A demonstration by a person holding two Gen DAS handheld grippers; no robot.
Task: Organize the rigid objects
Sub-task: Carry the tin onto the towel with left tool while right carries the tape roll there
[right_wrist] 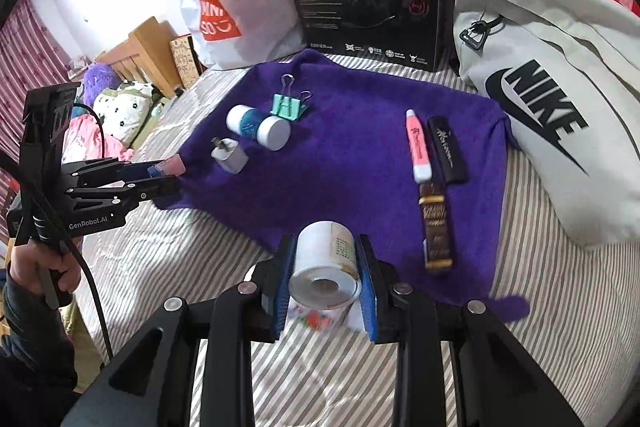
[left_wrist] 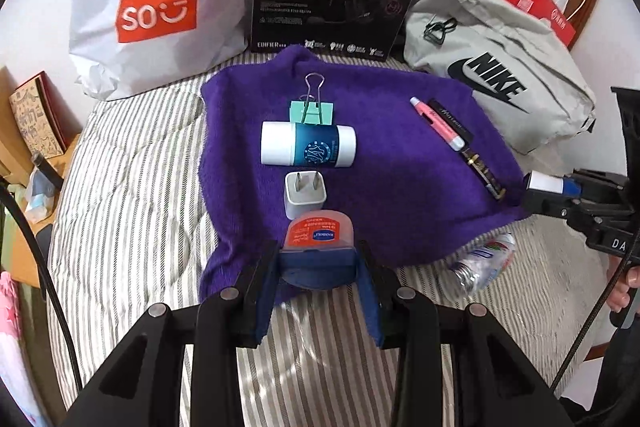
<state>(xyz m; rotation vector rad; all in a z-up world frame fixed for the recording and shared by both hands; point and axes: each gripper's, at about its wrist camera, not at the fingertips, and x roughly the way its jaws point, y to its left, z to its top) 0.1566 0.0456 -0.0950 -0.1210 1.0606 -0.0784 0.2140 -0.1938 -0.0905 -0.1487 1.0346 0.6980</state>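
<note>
Lip balm jar clamped in left gripper, 6 o'clock of purple towel | white bottle clamped in right gripper | crushed bottle seen left view only, 4 o'clock

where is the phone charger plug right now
The white charger plug lies on the purple towel, just beyond the left gripper, with the blue-and-white tube right behind it.

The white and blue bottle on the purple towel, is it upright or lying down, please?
Lying down: the white and blue bottle rests on its side on the purple towel.
</note>
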